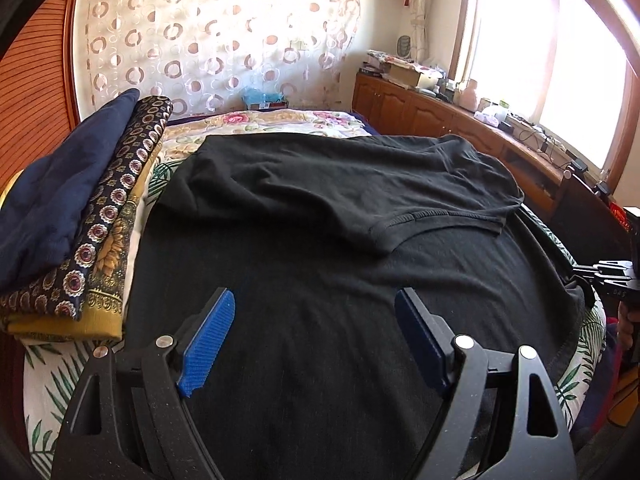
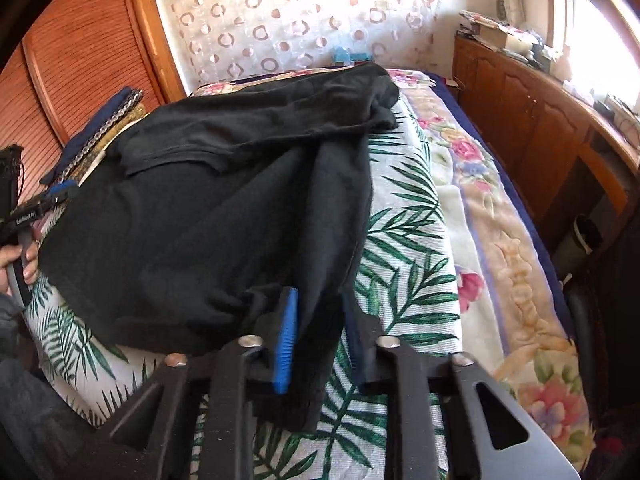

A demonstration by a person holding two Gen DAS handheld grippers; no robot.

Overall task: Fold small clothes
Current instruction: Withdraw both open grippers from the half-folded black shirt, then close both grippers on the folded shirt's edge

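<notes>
A black T-shirt (image 1: 320,240) lies spread on the bed, one sleeve folded inward across its upper part. My left gripper (image 1: 316,320) is open and empty, hovering just above the shirt's near-left area. In the right wrist view the same shirt (image 2: 192,208) has its right edge lifted into a hanging fold. My right gripper (image 2: 320,320) is shut on that fold near the hem, cloth pinched between the blue pads (image 2: 286,340). The left gripper (image 2: 36,208) shows at the far left edge of that view, and the right gripper's body (image 1: 612,280) shows at the right edge of the left view.
A stack of folded clothes (image 1: 72,232), navy on patterned fabric, sits left of the shirt. The bed has a leaf-print sheet (image 2: 404,240) and a floral blanket (image 2: 500,248). A wooden cabinet (image 2: 540,120) runs along the right; a wooden wardrobe (image 2: 80,48) stands left.
</notes>
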